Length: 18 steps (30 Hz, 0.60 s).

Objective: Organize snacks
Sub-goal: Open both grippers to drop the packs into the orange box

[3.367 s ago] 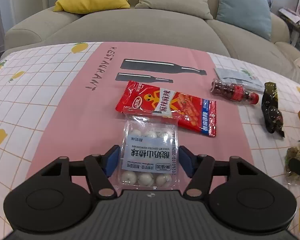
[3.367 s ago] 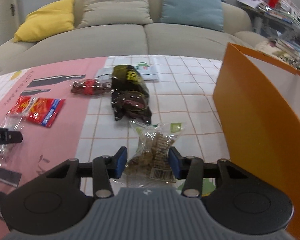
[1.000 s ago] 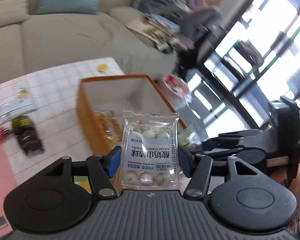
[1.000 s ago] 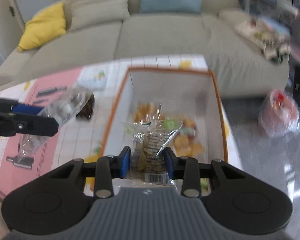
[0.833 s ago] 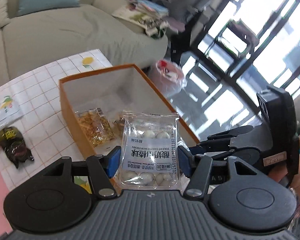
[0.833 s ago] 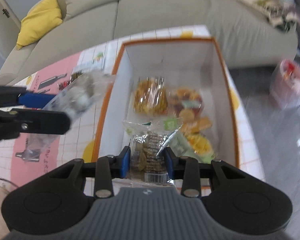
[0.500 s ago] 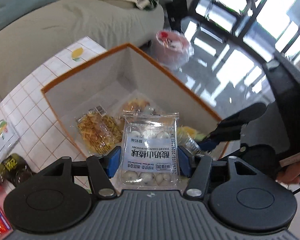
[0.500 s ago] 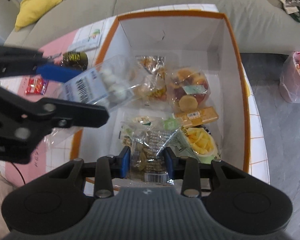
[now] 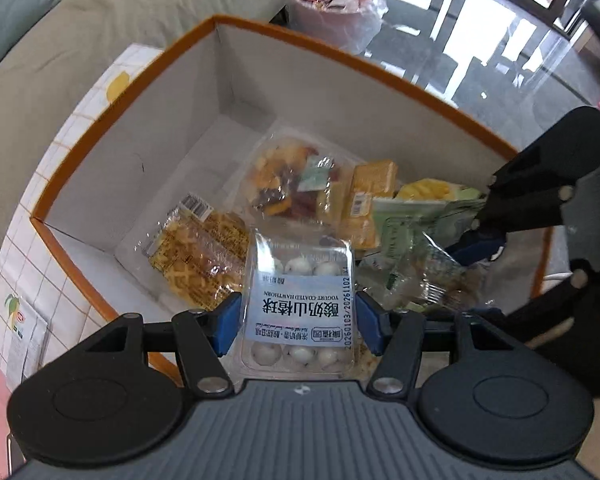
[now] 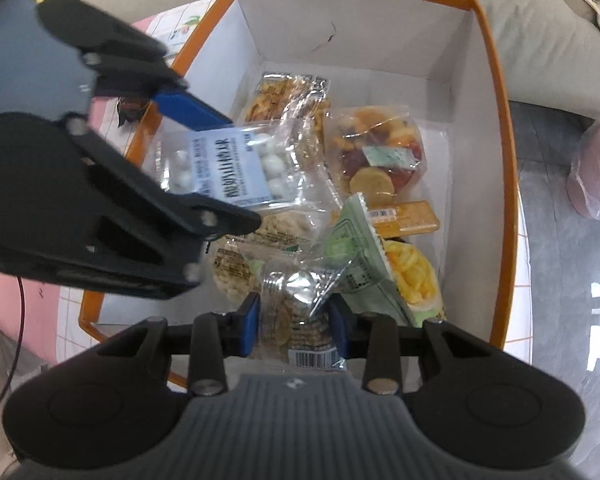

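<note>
My left gripper (image 9: 298, 322) is shut on a clear pack of yogurt-coated hawthorn balls (image 9: 300, 304) and holds it over the orange box (image 9: 112, 108). In the right wrist view the same gripper (image 10: 204, 156) and pack (image 10: 236, 168) hang over the box's left side. My right gripper (image 10: 294, 324) is shut on a clear bag of biscuits (image 10: 296, 312), low inside the near end of the box (image 10: 500, 120). That bag also shows in the left wrist view (image 9: 432, 276).
The box holds several snacks: a waffle pack (image 9: 196, 252), a fruit cup (image 10: 380, 152), a yellow bar (image 10: 404, 216), a green sachet (image 10: 360, 268). A sofa (image 9: 100, 40) is behind. A pink bin (image 9: 336, 12) stands on the floor beside the table.
Both grippers have moved from the table over to the box and lower into it, each keeping its pack. The right gripper's bag now sits among the snacks.
</note>
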Motion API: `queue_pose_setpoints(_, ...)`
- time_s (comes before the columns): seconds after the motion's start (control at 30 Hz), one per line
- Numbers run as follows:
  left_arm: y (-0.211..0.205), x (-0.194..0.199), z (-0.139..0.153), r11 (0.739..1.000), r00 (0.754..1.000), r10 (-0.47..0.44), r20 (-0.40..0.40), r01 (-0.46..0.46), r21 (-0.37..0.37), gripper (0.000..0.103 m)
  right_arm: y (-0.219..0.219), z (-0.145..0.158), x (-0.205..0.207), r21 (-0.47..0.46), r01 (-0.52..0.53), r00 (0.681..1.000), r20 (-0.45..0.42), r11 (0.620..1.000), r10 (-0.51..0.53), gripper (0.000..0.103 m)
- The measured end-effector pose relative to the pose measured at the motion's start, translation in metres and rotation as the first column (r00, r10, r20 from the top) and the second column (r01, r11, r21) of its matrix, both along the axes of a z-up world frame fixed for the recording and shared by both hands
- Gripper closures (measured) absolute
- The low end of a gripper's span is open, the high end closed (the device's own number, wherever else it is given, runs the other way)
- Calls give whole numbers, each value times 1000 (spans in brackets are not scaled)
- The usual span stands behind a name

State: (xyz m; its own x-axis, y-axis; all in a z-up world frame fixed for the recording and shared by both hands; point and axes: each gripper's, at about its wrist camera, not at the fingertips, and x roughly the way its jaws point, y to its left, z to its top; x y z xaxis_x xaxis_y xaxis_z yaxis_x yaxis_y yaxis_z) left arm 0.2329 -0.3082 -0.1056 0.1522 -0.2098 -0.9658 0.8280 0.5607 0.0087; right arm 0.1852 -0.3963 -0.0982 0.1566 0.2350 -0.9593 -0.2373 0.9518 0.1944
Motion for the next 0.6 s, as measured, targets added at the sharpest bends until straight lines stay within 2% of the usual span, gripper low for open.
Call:
queue_pose_setpoints(0.1, -1, 0, -8, 999, 1000, -2, 8, 2, 34, 34, 1, -3, 1, -7, 0, 1000, -6, 1000, 0, 68)
queue_pose_setpoints(0.17, -1, 2, -10, 999, 1000, 13, 11, -13, 33, 29, 2, -6, 1, -12, 5, 1000, -10, 1000, -5, 68)
queue_pose_setpoints(0.23, 1, 3, -6, 999, 999, 33, 1, -33, 10, 28, 4, -8, 0, -5, 7, 1000, -22, 1000, -7, 67)
queue_pose_setpoints(0.3, 5, 5, 0, 998, 998, 53, -20, -53, -20, 22, 6, -7, -2, -12, 1, 1000, -15, 1000, -1, 65)
queue_pose_setpoints(0.33, 5, 5, 3, 998, 998, 57, -26, -58, -31, 20, 7, -5, -4, -17, -4, 1000, -8, 1000, 4, 60)
queue_pose_setpoints(0.37, 5, 4, 7, 997, 998, 59, -23, -60, -40, 20, 8, -2, -6, -18, -6, 1000, -2, 1000, 6, 56)
queue_pose_setpoints(0.47, 10, 1, 22, 994, 997, 75, -14, -76, -82, 20, 10, 4, -5, -18, -9, 1000, 14, 1000, 9, 54)
queue_pose_setpoints(0.6, 23, -7, 47, 981, 994, 107, -9, -107, -164, 20, 18, 21, -16, -42, -19, 998, 66, 999, 21, 47)
